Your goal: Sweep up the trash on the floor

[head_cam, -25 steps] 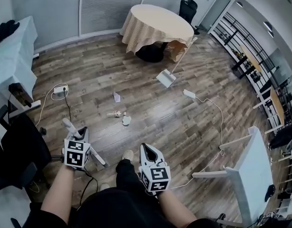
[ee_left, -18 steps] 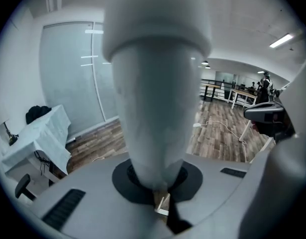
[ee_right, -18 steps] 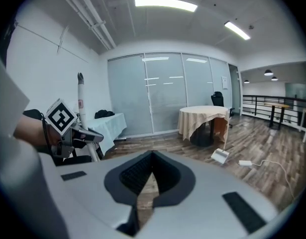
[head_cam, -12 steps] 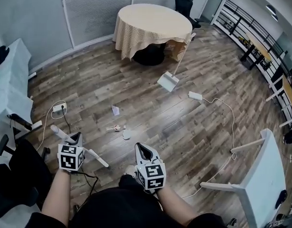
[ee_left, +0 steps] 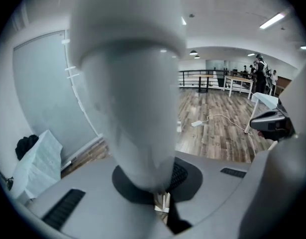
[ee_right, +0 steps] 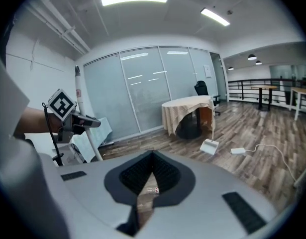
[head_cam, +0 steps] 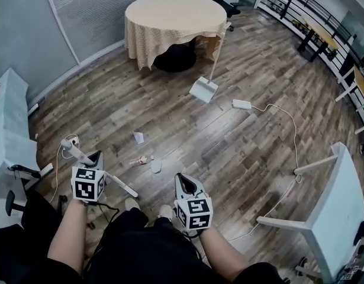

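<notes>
Trash lies on the wood floor just ahead of me: a folded paper scrap (head_cam: 138, 137), a small wrapper (head_cam: 140, 160) and a crumpled white wad (head_cam: 156, 165). My left gripper (head_cam: 94, 157) is shut on a white broom handle (head_cam: 119, 185) that slants across it; that handle (ee_left: 130, 98) fills the left gripper view. My right gripper (head_cam: 183, 179) is shut with nothing in it, to the right of the trash. A white dustpan (head_cam: 203, 90) stands farther off, its long handle leaning toward the round table; the dustpan (ee_right: 209, 146) also shows in the right gripper view.
A round table (head_cam: 173, 16) with a beige cloth stands at the back. A white power strip (head_cam: 241, 104) and its cable trail across the floor on the right. A white table (head_cam: 338, 212) is at the right, another cloth-covered one (head_cam: 7, 129) at the left.
The view has swung left and moved forward, so the trash sits closer to my grippers. The left gripper still holds the broom handle; the right stays shut.
</notes>
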